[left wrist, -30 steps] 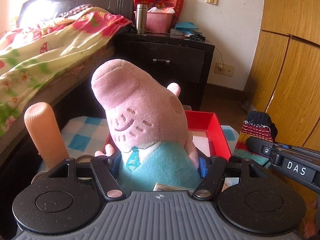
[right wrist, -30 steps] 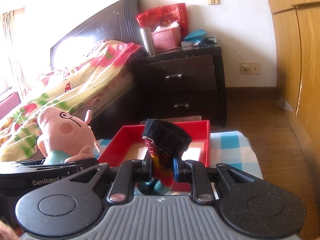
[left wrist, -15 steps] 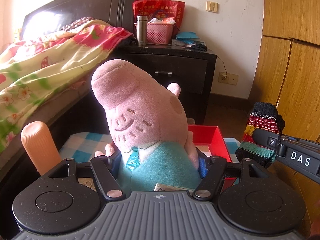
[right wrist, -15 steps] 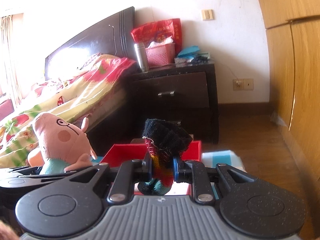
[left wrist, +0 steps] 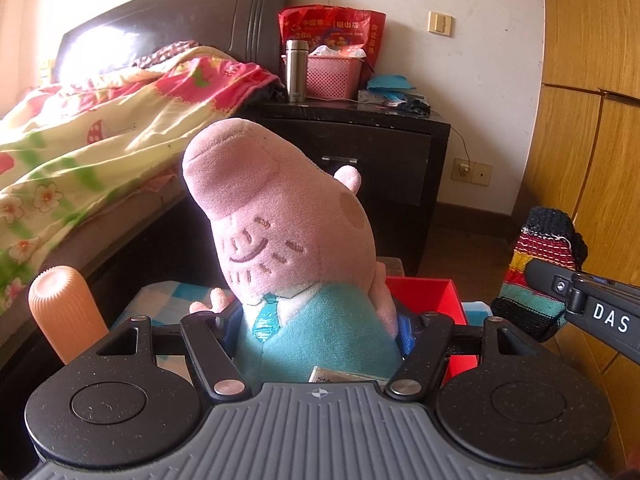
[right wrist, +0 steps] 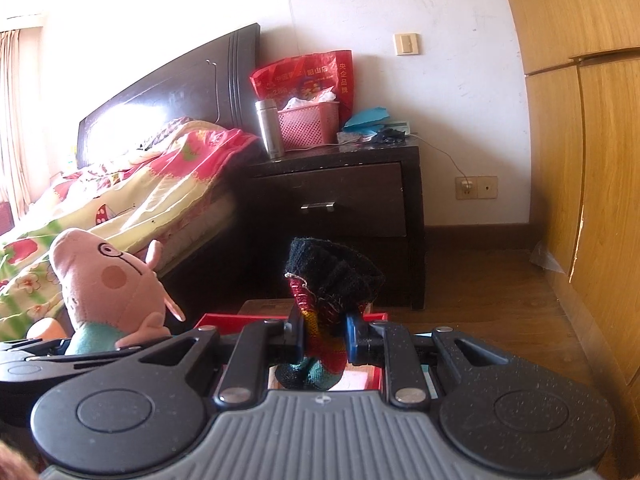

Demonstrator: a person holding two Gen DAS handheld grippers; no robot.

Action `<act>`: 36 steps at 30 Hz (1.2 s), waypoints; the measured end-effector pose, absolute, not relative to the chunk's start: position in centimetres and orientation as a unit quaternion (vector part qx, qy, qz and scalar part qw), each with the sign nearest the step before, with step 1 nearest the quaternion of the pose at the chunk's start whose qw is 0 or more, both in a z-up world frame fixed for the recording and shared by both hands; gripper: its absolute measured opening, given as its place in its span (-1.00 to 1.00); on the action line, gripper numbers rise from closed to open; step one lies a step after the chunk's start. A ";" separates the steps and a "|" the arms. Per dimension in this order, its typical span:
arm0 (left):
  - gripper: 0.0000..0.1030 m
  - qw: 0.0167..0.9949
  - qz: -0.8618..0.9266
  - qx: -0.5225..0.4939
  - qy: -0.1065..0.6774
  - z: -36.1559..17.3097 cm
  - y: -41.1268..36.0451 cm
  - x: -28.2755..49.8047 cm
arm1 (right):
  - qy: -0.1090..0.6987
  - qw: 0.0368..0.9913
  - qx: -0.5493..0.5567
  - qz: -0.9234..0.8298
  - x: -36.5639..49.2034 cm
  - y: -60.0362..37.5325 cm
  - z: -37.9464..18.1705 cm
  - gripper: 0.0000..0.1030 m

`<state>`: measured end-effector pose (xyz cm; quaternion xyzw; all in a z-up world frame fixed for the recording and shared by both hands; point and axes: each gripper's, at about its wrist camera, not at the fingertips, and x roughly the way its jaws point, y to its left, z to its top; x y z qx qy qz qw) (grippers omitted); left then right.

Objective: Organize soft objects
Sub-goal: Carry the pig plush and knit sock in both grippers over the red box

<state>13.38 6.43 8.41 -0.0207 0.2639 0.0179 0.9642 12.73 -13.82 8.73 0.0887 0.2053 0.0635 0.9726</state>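
Both tongs grip soft things above the red box [left wrist: 432, 292].
Left gripper [left wrist: 316, 320] clamps the pig toy [left wrist: 288, 240]; right gripper [right wrist: 323, 338] pinches the striped sock [right wrist: 324, 336].

Gripper lettering: white capitals "DAS" stood on the side of the right gripper [left wrist: 532, 276], seen at the right edge of the left wrist view.
Bag print: the red bag [right wrist: 308, 76], behind the pink basket [right wrist: 308, 126] on the nightstand [right wrist: 340, 196], bore yellow Chinese characters and the digits "28"; the characters were too small to read surely.
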 end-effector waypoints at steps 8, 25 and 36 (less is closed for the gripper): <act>0.31 0.965 0.030 -0.002 0.260 8.0 6.1 14.8 | 0.203 0.974 0.085 0.060 14.1 -13.4 8.5 -1.00; 0.31 0.960 0.056 0.020 0.274 6.2 6.8 18.5 | 0.223 0.971 0.072 0.049 17.6 -12.2 6.6 -1.00; 0.31 0.953 0.059 0.029 0.297 4.9 7.0 20.1 | 0.250 0.965 0.067 0.046 20.1 -12.4 5.3 -1.00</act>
